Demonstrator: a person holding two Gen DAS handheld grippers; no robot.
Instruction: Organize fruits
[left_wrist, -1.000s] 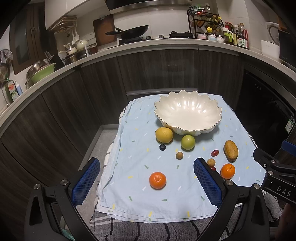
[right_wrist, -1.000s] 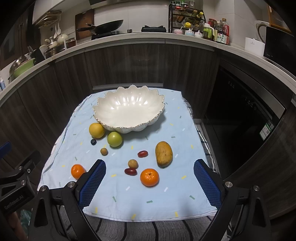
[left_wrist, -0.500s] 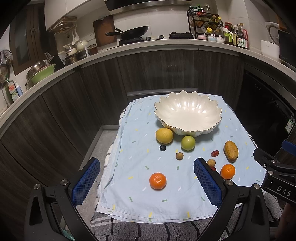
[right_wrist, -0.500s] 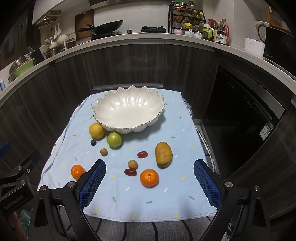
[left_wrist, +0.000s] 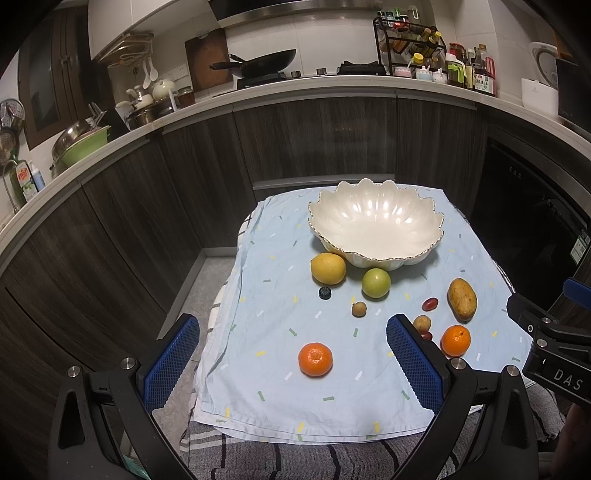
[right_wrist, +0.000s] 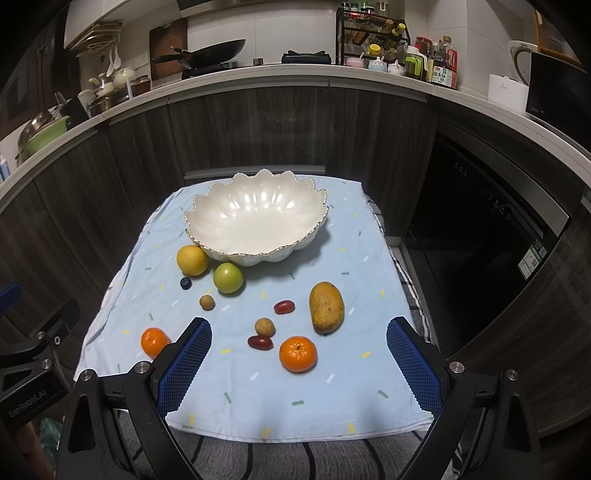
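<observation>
Right wrist view: both grippers' fingers (right_wrist: 188, 365) spread wide, empty, above the cloth's (right_wrist: 332, 406) near edge.

bowl (right_wrist: 258, 225) behind fruits (right_wrist: 327, 306), on cloth (right_wrist: 332, 391)

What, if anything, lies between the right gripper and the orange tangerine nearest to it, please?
Nothing visible does. The right gripper is open, and the round orange tangerine lies on the pale blue cloth between its fingers' line of approach; the dark red oval fruit sits beside it, to the left.
</observation>
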